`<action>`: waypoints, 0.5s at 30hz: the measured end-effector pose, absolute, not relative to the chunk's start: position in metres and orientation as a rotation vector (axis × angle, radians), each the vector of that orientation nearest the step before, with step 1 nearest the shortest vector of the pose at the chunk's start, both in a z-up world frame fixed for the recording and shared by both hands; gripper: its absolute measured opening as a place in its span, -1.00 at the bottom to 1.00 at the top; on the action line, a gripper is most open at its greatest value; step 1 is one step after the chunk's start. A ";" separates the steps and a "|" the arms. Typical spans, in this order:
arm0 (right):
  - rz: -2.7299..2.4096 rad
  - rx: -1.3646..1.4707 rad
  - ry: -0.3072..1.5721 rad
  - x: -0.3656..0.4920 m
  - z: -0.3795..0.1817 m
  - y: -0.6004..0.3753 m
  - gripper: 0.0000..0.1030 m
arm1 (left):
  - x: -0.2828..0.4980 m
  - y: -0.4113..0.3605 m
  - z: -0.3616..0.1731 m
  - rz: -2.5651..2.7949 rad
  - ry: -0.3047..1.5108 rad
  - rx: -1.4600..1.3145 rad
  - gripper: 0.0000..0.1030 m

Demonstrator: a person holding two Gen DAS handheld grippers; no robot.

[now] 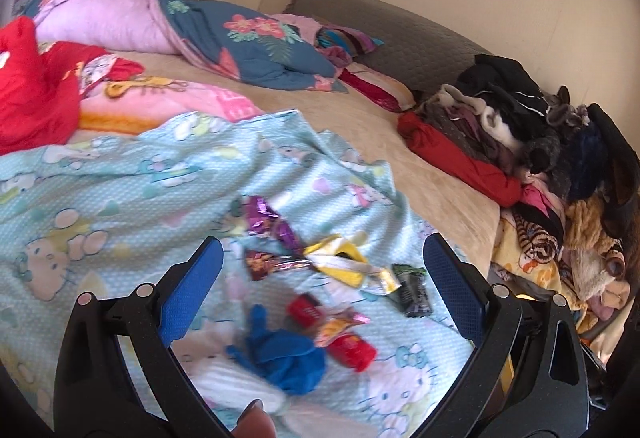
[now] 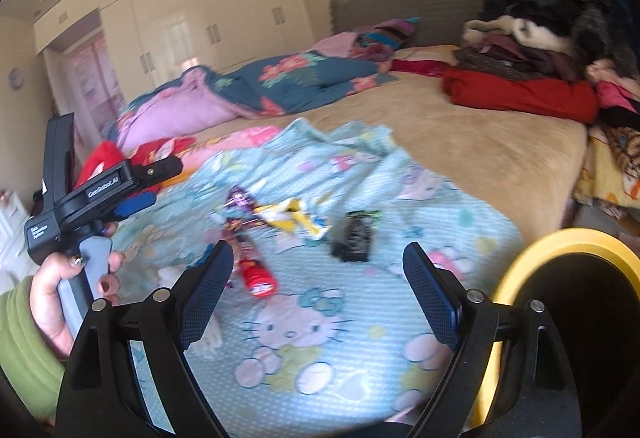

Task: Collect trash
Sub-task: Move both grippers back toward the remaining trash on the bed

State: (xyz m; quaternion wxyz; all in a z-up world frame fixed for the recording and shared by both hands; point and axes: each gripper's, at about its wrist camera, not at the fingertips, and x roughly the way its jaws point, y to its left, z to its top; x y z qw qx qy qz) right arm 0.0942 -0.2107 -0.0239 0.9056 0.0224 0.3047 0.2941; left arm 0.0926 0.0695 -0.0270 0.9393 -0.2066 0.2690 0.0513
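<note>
wrappers (image 1: 320, 270) — on blanket (image 1: 120, 190)

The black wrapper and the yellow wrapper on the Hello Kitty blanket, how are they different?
The black wrapper is dark and compact, close to rectangular; the yellow wrapper is bright yellow and white, torn open and splayed. The black one lies apart at the right edge of the litter; the yellow one sits against the purple wrappers. Both lie untouched on the blanket.

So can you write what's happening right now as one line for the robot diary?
left gripper: open, empty, over wrappers | right gripper: open, empty | trash: wrappers on blanket | bin: yellow-rimmed, beside bed
</note>
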 end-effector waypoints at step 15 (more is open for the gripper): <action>0.698 -0.057 0.766 0.109 -0.057 -0.146 0.41 | 0.059 0.106 -0.075 0.150 0.683 -0.478 0.78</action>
